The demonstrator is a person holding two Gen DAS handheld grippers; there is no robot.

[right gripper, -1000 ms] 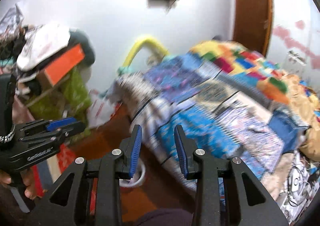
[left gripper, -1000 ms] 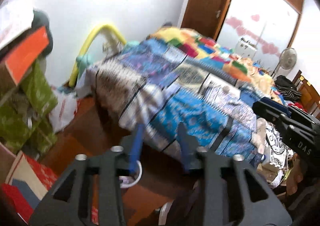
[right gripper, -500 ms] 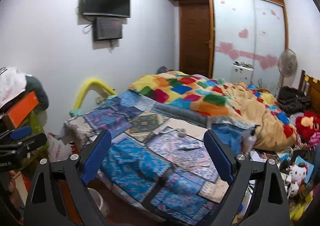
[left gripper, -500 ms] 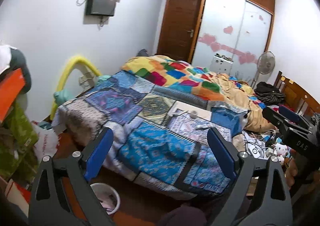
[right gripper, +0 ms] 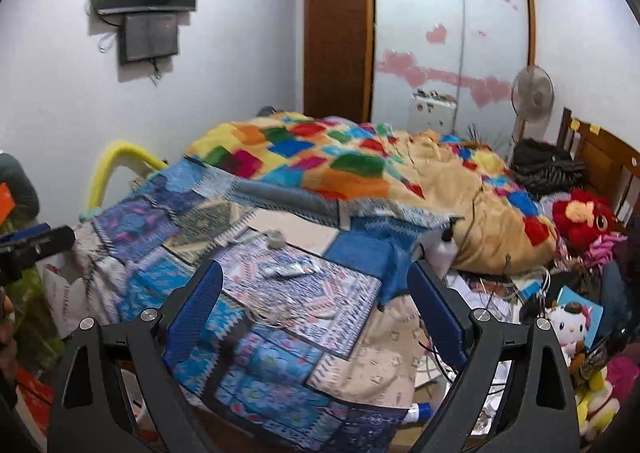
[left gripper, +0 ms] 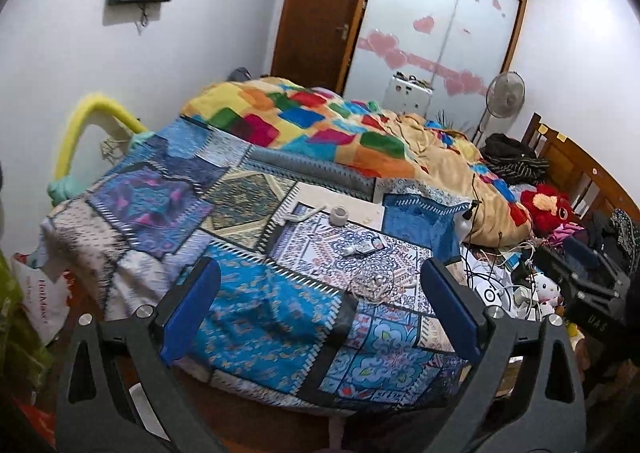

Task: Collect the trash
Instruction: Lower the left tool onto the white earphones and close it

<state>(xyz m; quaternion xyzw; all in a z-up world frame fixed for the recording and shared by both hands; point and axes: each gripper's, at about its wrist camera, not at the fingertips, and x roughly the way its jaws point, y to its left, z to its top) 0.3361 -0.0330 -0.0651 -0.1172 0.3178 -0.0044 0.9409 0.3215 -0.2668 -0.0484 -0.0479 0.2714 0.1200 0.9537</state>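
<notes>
because nothing is picked yet, we are holding the left gripper (left gripper: 320, 309) and the right gripper (right gripper: 316, 305) spread wide and empty above the bed (left gripper: 280, 317), where a crumpled wrapper (left gripper: 370, 285) and a small tube (left gripper: 360, 250) are lying on the quilt.

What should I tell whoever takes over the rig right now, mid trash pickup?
Left gripper: open, empty, raised over the foot of the bed.
Right gripper: open, empty, beside it, facing the same way.
Likely trash on the patchwork bedspread: crumpled clear wrapper nearest the grippers, small tube just beyond it, white tape roll farther back.
Done: nothing from the bed is in either gripper.
Left: pick up the wrapper first, probably, then the tube and roll. No bin shows clearly in either view, so find the drop spot before grasping.
</notes>
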